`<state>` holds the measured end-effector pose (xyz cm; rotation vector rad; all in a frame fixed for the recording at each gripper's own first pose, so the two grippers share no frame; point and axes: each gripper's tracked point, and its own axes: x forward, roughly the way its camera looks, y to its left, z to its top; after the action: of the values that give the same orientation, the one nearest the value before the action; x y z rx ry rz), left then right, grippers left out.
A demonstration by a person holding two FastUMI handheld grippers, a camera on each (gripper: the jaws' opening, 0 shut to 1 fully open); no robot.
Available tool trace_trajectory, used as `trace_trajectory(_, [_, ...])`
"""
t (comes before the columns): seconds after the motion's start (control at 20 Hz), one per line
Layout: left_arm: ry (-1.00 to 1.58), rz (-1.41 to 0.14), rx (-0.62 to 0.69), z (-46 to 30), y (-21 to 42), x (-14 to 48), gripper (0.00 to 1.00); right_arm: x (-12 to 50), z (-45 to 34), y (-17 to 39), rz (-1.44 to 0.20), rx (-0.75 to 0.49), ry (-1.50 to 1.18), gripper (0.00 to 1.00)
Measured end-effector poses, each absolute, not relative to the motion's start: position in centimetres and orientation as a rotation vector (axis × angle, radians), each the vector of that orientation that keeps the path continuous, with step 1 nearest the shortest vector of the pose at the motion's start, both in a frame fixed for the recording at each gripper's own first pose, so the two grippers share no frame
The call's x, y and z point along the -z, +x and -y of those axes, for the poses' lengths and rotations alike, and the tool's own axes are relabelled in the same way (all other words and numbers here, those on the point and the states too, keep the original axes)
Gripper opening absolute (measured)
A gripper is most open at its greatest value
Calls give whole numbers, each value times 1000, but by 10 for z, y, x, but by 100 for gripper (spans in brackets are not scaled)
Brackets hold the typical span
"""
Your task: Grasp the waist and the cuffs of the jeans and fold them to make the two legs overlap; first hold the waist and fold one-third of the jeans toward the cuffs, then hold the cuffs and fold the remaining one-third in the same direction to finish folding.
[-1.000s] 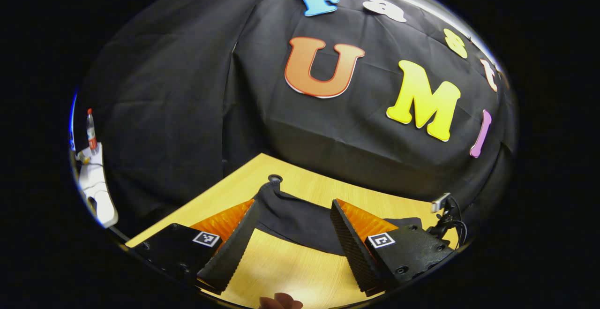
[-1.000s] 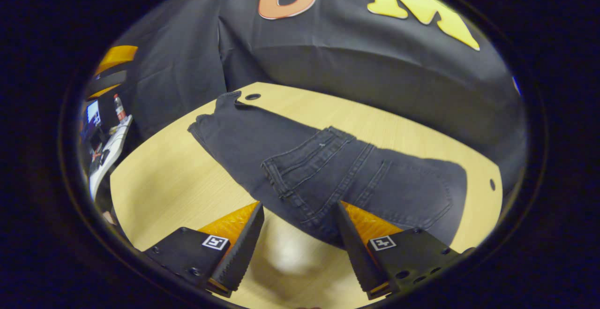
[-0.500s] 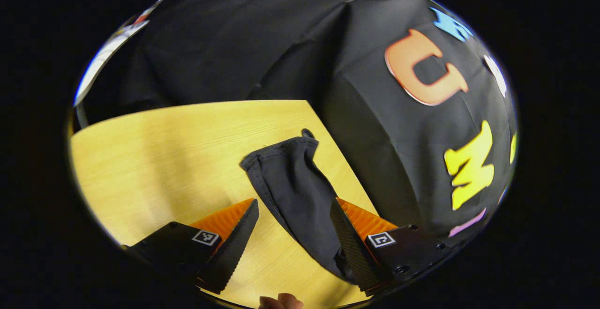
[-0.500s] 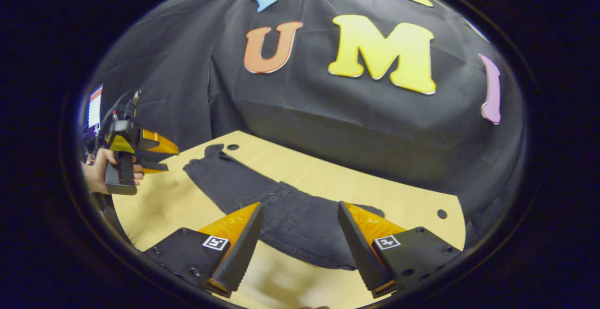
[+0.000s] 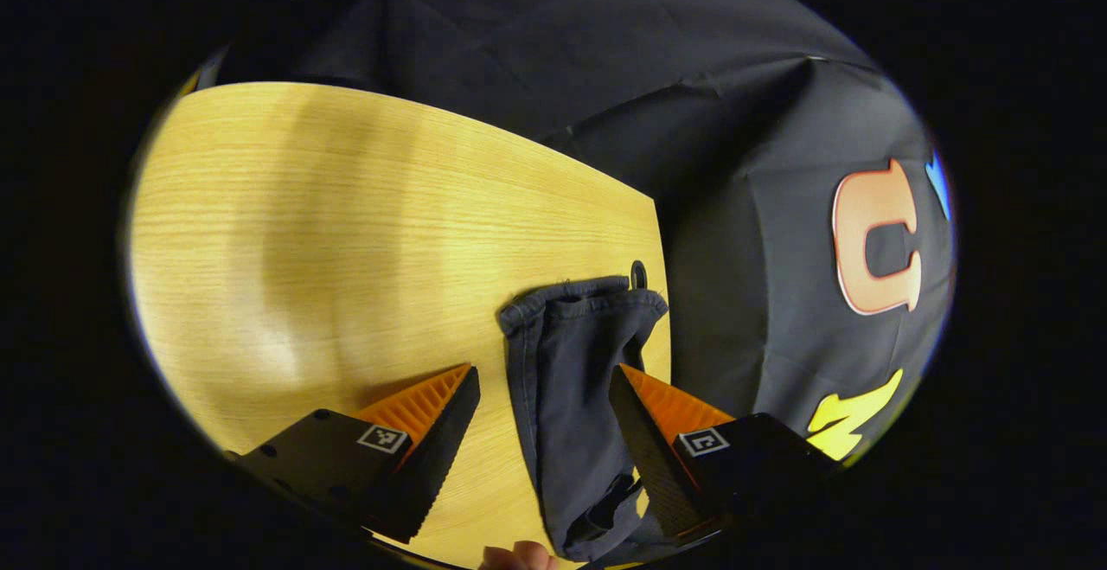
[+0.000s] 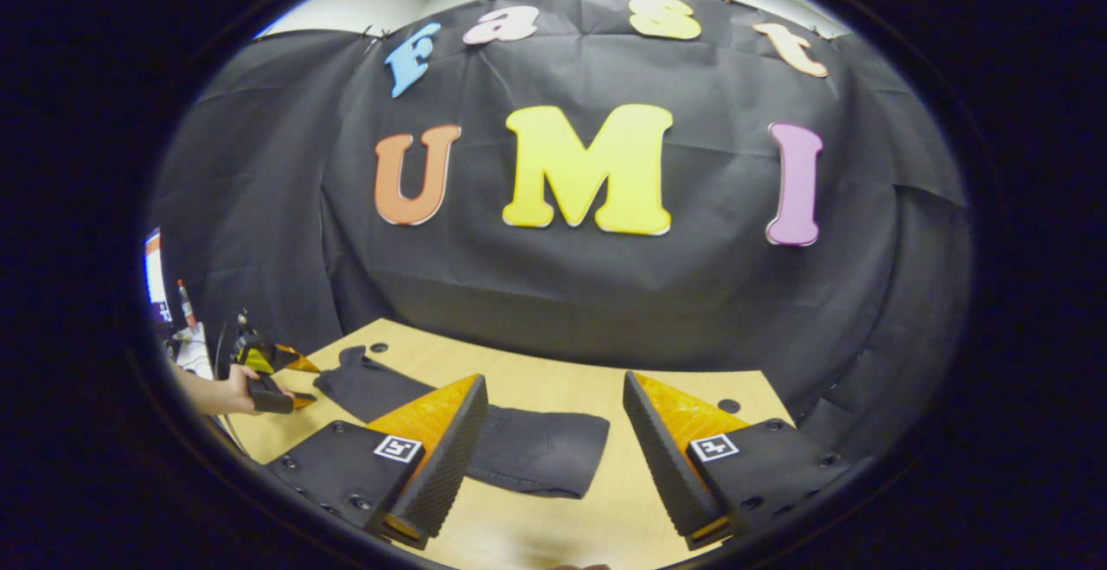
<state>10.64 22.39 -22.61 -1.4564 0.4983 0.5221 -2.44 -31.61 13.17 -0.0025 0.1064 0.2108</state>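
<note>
The dark jeans (image 6: 536, 457) lie flat on the wooden table (image 6: 605, 501), stretched from the cuffs (image 6: 355, 367) at the far left to a folded end near the middle. My right gripper (image 6: 552, 380) is open, held back from and above that folded end. In the left gripper view the cuffs (image 5: 579, 302) lie ahead, and the leg (image 5: 566, 432) runs back between the open fingers of my left gripper (image 5: 543, 371). I cannot tell whether those fingers touch the cloth. In the right gripper view a hand holds the left gripper (image 6: 303, 382) beside the cuffs.
Round holes pierce the table: one just past the cuffs (image 5: 638, 274) and one at the far right corner (image 6: 729, 406). The booth's black cloth hangs close behind the table's far edge. A small bottle (image 6: 184, 297) stands beyond the table's left end.
My left gripper has swung round to face along the leg, with the cuffs ahead and the cloth between its fingers. My right gripper has risen and drawn back from the jeans.
</note>
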Motion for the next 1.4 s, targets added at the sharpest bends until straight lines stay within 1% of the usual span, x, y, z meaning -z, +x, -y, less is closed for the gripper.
trace_trajectory(0.05, [-1469,-491,-518,-224,113,227,100,-138,322,-28,-95,-197,0,96])
trace_trajectory(0.1, [-1481,-483,-510,-225,119,228,98,-142,326,-32,-87,-185,1,98])
trace_trajectory(0.15, [-1493,-470,-503,-227,124,227,97,-144,329,-34,-84,-171,2,96])
trace_trajectory(0.3, [-1566,-417,-495,-230,136,227,95,-142,349,-37,-92,-122,8,96])
trace_trajectory(0.35, [-1597,-397,-493,-233,140,226,100,-141,354,-39,-98,-111,17,96])
trace_trajectory(0.4, [-1620,-390,-496,-234,141,231,95,-140,358,-41,-104,-102,24,96])
trace_trajectory(0.45, [-1640,-382,-490,-233,146,234,100,-139,361,-43,-108,-93,24,96])
trace_trajectory(0.5, [-1653,-378,-485,-232,150,234,83,-137,365,-43,-111,-85,22,96])
trace_trajectory(0.65, [-1667,-399,-488,-225,157,248,66,-139,376,-45,-113,-65,27,96])
trace_trajectory(0.7, [-1679,-418,-495,-224,156,255,39,-138,379,-46,-115,-59,29,96])
trace_trajectory(0.75, [-1705,-408,-486,-225,157,254,31,-137,382,-44,-118,-53,31,96])
trace_trajectory(0.8, [-1725,-405,-480,-227,156,254,14,-137,386,-45,-118,-48,34,96])
trace_trajectory(0.85, [-1735,-407,-472,-226,156,253,13,-138,388,-44,-119,-44,38,96])
trace_trajectory(0.9, [-1734,-413,-469,-226,156,252,8,-139,388,-43,-121,-43,42,96])
trace_trajectory(1.0, [-1735,-424,-462,-226,154,253,6,-135,387,-41,-134,-42,48,96])
trace_trajectory(1.05, [-1751,-424,-457,-226,153,251,6,-132,387,-41,-145,-44,46,94])
trace_trajectory(1.15, [-1762,-428,-456,-228,153,245,6,-133,385,-41,-151,-55,49,96])
trace_trajectory(1.25, [-1695,-445,-452,-224,151,237,6,-131,384,-40,-158,-69,49,96])
trace_trajectory(1.3, [-1649,-447,-445,-224,152,230,6,-129,384,-39,-169,-77,51,94])
trace_trajectory(1.4, [-1569,-442,-414,-221,157,209,6,-128,382,-39,-186,-90,65,96])
